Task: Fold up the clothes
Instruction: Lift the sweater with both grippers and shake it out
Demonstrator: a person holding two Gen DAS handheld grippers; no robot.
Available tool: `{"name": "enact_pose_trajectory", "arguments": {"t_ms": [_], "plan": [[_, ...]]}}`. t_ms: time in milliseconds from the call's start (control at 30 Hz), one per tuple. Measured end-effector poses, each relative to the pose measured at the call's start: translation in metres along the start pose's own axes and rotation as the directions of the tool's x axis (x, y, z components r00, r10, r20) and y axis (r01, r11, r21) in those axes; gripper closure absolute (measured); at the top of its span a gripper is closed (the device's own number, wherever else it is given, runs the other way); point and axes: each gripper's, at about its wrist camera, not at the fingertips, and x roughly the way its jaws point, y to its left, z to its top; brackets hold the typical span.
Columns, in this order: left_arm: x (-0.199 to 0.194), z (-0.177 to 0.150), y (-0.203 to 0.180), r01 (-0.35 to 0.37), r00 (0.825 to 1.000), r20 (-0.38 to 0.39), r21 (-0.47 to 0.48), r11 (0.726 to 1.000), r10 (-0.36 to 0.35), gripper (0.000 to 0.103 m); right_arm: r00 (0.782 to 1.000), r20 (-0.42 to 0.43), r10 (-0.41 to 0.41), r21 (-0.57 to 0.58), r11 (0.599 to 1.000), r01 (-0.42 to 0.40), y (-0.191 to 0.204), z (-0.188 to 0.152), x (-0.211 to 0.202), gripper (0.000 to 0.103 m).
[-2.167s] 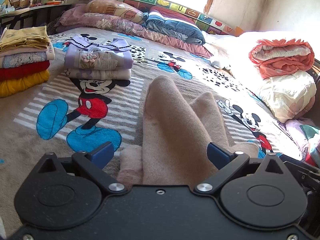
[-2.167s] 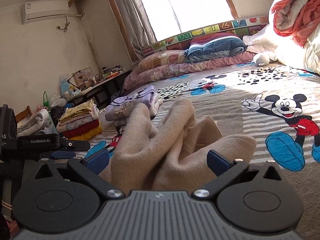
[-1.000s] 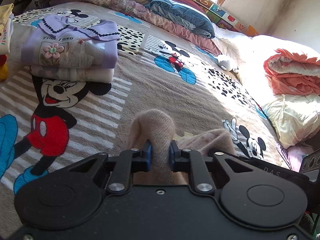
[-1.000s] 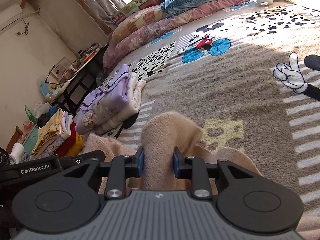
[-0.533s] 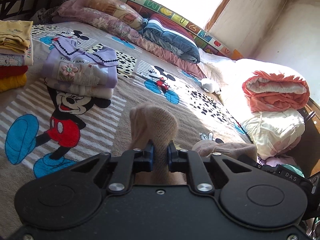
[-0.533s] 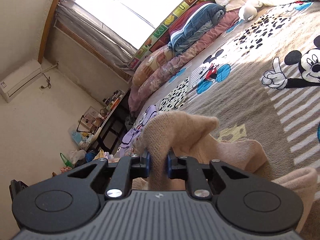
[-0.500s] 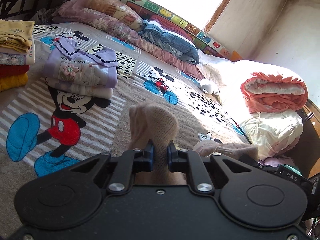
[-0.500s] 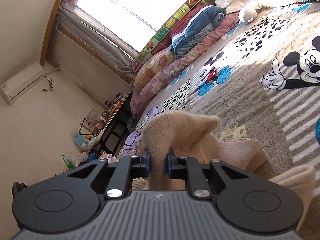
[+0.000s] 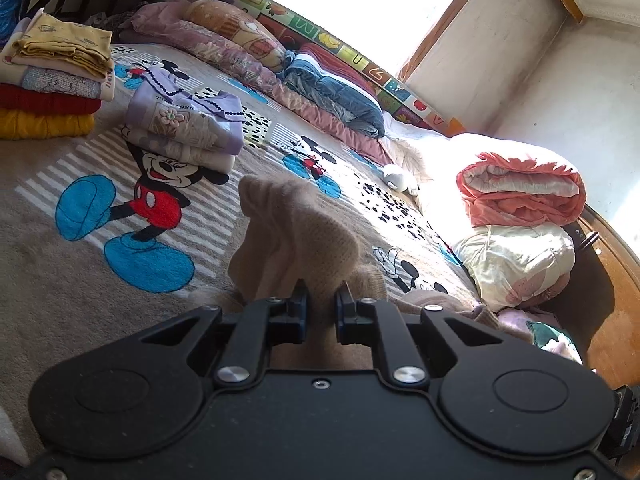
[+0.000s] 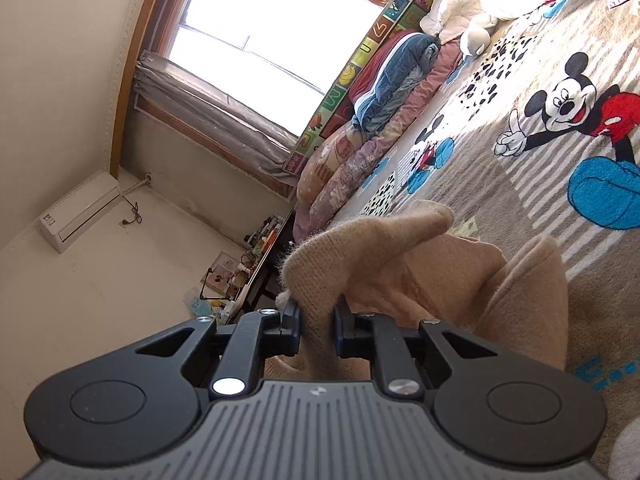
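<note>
sunlit bed cover [image 9: 72,292] with cartoon mice fills both views. folded stacks [image 9: 184,132] wait at upper left, out of the way. the left gripper [image 9: 321,312] and right gripper [image 10: 316,322] each pinch narrow on the beige sweater [image 9: 296,240], bunched low at centre, probably to spread it flat.

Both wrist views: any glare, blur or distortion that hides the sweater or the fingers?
Left wrist: window and white bedding blown out, strong fisheye bending; beige sweater sharp and evenly lit. Right wrist: view rolled sideways, window overexposed; sweater and fingers clear.
</note>
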Motion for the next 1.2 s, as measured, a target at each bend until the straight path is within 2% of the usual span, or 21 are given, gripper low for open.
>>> {"name": "enact_pose_trajectory", "arguments": {"t_ms": [233, 367, 567, 700, 767, 833, 900, 933, 967, 1033, 1133, 1200], "plan": [[-0.026, -0.038, 0.01, 0.001, 1.0, -0.025, -0.024, 1.0, -0.001, 0.093, 0.999, 0.027, -0.017, 0.071, 0.997, 0.015, -0.018, -0.036, -0.051, 0.086], [-0.026, -0.066, 0.024, -0.033, 0.996, -0.08, -0.053, 0.998, 0.028, 0.093, 0.999, 0.028, -0.046, 0.102, 0.994, 0.043, -0.032, -0.049, -0.067, 0.086], [-0.012, -0.101, 0.045, -0.11, 0.982, -0.164, -0.066, 0.992, 0.098, 0.093, 0.993, -0.003, -0.116, 0.145, 0.983, 0.115, -0.058, -0.074, -0.072, 0.086], [-0.002, -0.113, 0.06, -0.139, 0.971, -0.209, -0.088, 0.986, 0.118, 0.092, 0.981, -0.045, -0.188, 0.143, 0.971, 0.192, -0.08, -0.088, -0.064, 0.085], [-0.001, -0.114, 0.063, -0.143, 0.967, -0.226, -0.09, 0.986, 0.12, 0.087, 0.972, -0.064, -0.228, 0.141, 0.962, 0.235, -0.092, -0.094, -0.061, 0.08], [-0.004, -0.112, 0.065, -0.13, 0.967, -0.231, -0.095, 0.987, 0.105, 0.083, 0.966, -0.07, -0.25, 0.158, 0.953, 0.258, -0.1, -0.097, -0.061, 0.058], [-0.012, -0.109, 0.067, -0.119, 0.973, -0.212, -0.11, 0.987, 0.094, 0.057, 0.967, -0.054, -0.249, 0.178, 0.951, 0.254, -0.102, -0.096, -0.067, 0.047], [-0.018, -0.106, 0.068, -0.12, 0.978, -0.187, -0.121, 0.985, 0.096, 0.041, 0.97, -0.038, -0.24, 0.189, 0.952, 0.243, -0.101, -0.095, -0.072, 0.047], [-0.025, -0.103, 0.07, -0.106, 0.983, -0.16, -0.131, 0.986, 0.084, 0.04, 0.973, -0.022, -0.231, 0.199, 0.952, 0.231, -0.1, -0.093, -0.077, 0.046], [-0.037, -0.094, 0.076, -0.065, 0.992, -0.117, -0.164, 0.984, 0.046, 0.038, 0.976, 0.035, -0.217, 0.217, 0.955, 0.204, -0.099, -0.086, -0.092, 0.034], [-0.05, -0.079, 0.085, -0.037, 0.998, -0.063, -0.221, 0.975, 0.024, 0.034, 0.972, 0.123, -0.198, 0.23, 0.959, 0.166, -0.101, -0.07, -0.112, 0.028], [-0.051, -0.068, 0.091, -0.032, 0.998, -0.053, -0.241, 0.97, 0.019, 0.032, 0.97, 0.141, -0.199, 0.241, 0.957, 0.161, -0.108, -0.063, -0.116, 0.025]]}}
